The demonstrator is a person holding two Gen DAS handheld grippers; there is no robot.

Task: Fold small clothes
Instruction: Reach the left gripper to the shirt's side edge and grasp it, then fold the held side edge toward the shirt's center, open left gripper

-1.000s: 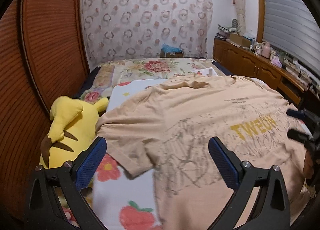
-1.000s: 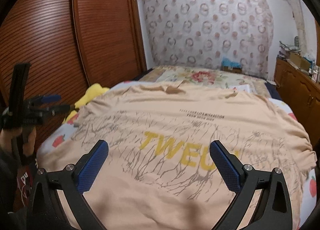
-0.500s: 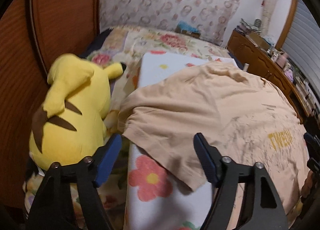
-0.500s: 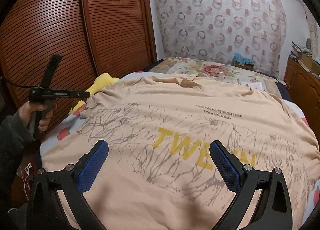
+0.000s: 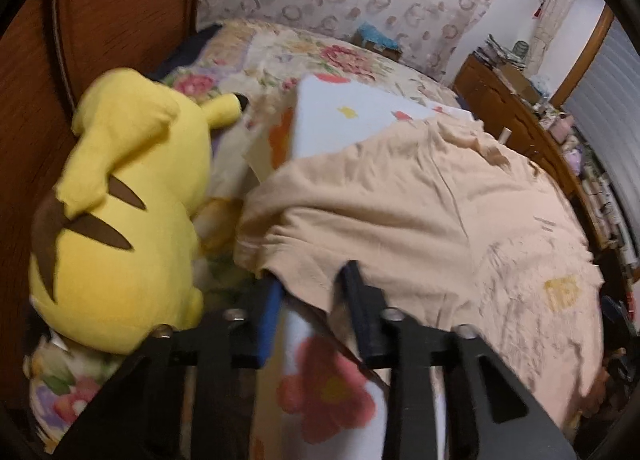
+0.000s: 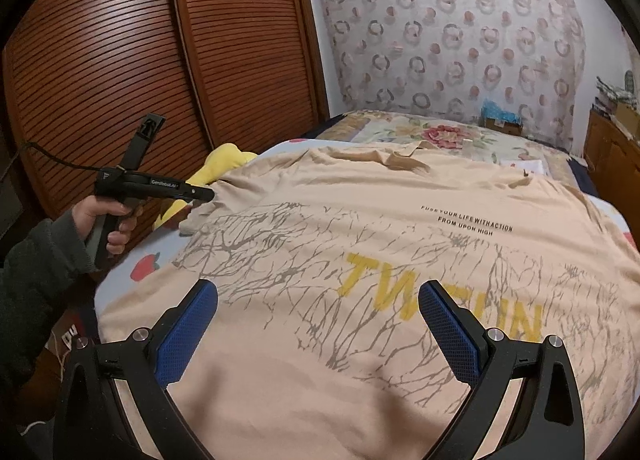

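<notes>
— We see the peach cotton T-shirt [image 6: 360, 260] spread flat on the bed [image 6: 440, 132], soft, creased, printed with grey cracks and yellow letters.

— Our left tongs [image 5: 312, 280], just closing, pinch its sleeve hem; the blurred view hides one pad. Right tongs [image 6: 316, 324] gape empty above it. Only the left view shows the whole yellow plush toy [image 5: 120, 212].

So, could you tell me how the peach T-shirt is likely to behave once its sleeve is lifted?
The peach T-shirt is probably floppy: its sleeve bunches between the left gripper fingers. Thin and wrinkled, it likely drapes and drags.
</notes>
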